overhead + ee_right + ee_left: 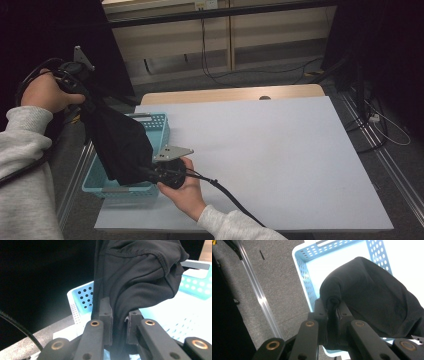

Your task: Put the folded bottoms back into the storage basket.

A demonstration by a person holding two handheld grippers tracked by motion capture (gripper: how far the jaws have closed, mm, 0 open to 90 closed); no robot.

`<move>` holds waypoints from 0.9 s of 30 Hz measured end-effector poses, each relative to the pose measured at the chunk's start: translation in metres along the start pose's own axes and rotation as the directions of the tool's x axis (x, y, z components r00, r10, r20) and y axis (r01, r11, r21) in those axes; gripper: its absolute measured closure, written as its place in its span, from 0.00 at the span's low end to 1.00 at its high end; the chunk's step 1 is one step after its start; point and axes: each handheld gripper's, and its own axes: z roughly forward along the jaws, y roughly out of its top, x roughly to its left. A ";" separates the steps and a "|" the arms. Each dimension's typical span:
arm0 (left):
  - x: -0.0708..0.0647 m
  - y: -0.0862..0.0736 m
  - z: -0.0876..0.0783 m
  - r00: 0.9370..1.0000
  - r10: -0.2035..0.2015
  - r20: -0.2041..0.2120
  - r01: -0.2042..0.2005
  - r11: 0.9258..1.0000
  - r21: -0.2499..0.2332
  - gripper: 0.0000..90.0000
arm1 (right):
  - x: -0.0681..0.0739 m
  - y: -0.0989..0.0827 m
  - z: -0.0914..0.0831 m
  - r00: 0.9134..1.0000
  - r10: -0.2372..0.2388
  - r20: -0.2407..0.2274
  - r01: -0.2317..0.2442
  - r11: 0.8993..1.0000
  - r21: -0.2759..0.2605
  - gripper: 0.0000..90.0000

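A black garment [117, 140] hangs stretched between my two grippers over a light blue perforated basket [160, 125] at the table's left edge. My left gripper [82, 92] is raised at the upper left and is shut on one end of the garment [367, 300], its pads [321, 308] pinching a fold. My right gripper [150, 170] sits lower, by the basket's near corner, shut on the other end of the garment [135, 277]. The cloth bunches between the right pads [105, 312]. The basket [304, 267] lies below the left gripper [333, 311]; the right gripper [119, 315] is beside the basket [80, 297].
A white sheet [260, 155] covers the wooden table [225, 94]. Grey floor with a metal rail [259, 295] runs along the table's left side. Cables [215, 70] lie on the floor behind the table, and a black stand [360, 90] is at the right.
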 end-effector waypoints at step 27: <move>0.011 0.004 0.013 1.000 -0.006 -0.015 0.005 0.999 -0.036 0.92 | 0.008 0.003 0.017 1.000 -0.011 -0.022 0.011 1.000 0.013 0.88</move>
